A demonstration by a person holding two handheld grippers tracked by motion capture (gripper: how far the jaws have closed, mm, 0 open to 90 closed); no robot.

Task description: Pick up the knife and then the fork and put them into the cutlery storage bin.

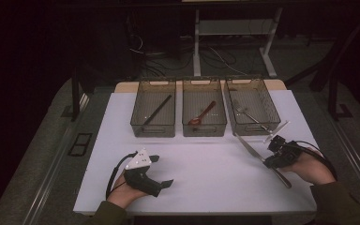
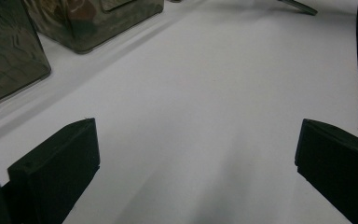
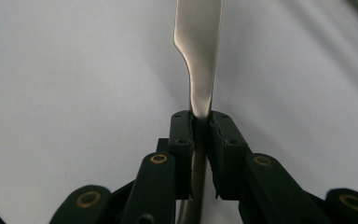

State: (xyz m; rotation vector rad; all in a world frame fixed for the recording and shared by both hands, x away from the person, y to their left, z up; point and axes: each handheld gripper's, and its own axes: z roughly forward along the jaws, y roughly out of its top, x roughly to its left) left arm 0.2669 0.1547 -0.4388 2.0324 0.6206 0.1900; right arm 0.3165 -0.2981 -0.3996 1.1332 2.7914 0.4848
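Along the far edge of the white table [image 1: 206,164] stand three smoky, see-through bins side by side: the left bin [image 1: 153,114] holds a dark chopstick-like stick [image 1: 157,112] lying on a slant, the middle bin [image 1: 204,113] holds a red spoon [image 1: 202,114], and the right bin [image 1: 253,111] holds a metal fork [image 1: 249,114]. Nearer the person, at the right of the table, the right gripper [image 1: 275,154] has its jaws closed tight on a metal table knife [image 1: 253,151]. In the high view the knife runs on a slant, its blade reaching up and left to a spot just in front of the right bin while its handle end pokes out below the hand toward the near edge. The right gripper view looks straight along that knife [image 3: 199,56]: the two black jaws pinch the narrow neck of the blade between them, and the broader bright part stretches away over the white surface. At the left, the left gripper [image 1: 161,169] sits low over the bare table with its jaws spread wide and nothing between them; the left gripper view shows the two black pads [image 2: 56,172] far apart with only white table [image 2: 191,116] in the gap, and two of the bins at the upper left corner. Each gripper is held by one hand, with a dark sleeve behind it.
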